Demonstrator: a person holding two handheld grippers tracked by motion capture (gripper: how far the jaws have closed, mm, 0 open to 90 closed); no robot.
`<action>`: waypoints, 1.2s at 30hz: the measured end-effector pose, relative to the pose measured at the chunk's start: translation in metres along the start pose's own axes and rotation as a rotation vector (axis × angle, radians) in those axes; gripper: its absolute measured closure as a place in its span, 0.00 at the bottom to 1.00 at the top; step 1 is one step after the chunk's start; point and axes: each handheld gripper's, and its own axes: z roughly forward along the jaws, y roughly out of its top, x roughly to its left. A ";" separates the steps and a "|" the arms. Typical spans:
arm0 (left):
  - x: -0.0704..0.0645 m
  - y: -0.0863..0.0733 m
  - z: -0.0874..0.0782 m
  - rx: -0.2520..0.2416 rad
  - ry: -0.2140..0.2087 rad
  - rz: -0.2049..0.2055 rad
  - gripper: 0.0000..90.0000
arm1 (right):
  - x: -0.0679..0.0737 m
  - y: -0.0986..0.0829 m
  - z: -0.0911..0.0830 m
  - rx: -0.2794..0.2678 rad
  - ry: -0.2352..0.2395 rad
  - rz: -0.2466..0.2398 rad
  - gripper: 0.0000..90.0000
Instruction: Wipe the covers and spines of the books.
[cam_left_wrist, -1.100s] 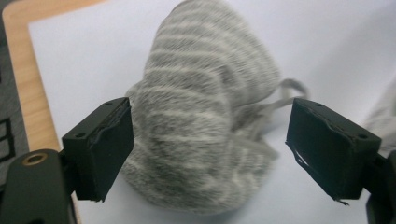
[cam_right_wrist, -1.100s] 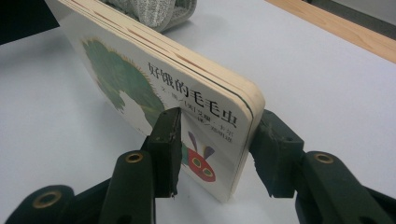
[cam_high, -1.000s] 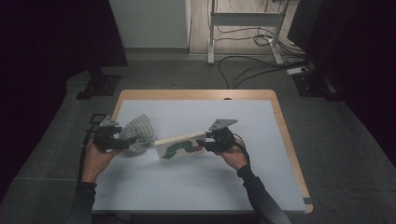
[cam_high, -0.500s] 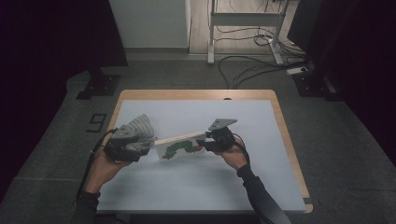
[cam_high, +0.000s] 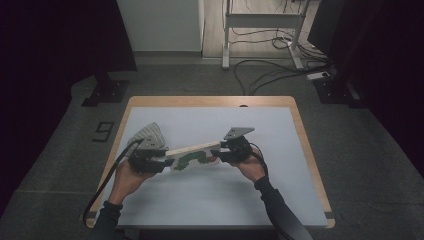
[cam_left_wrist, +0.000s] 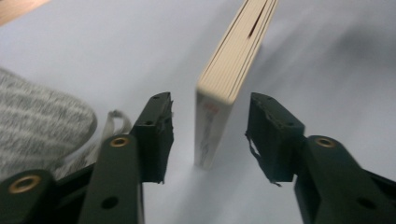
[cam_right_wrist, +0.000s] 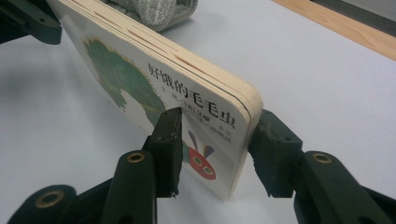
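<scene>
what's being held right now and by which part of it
The right gripper clamps the caterpillar board book across its thickness at one end. The left gripper straddles the other end, jaws open, not touching.

Book (cam_high: 192, 155) on edge between grippers

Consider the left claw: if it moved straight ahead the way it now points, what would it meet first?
The left claw would most likely meet the spine end of the board book standing upright between its open jaws, though the exact depth is hard to judge.
</scene>
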 end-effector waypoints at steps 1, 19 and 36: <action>-0.001 0.001 0.000 -0.003 0.002 -0.002 0.63 | 0.000 0.000 -0.001 -0.001 0.004 0.002 0.61; -0.022 -0.007 -0.004 -0.023 -0.020 0.009 0.68 | 0.009 -0.006 -0.016 0.027 0.047 -0.017 0.59; -0.044 -0.023 -0.005 -0.036 -0.015 -0.020 0.60 | 0.019 -0.021 -0.030 0.066 0.067 0.024 0.59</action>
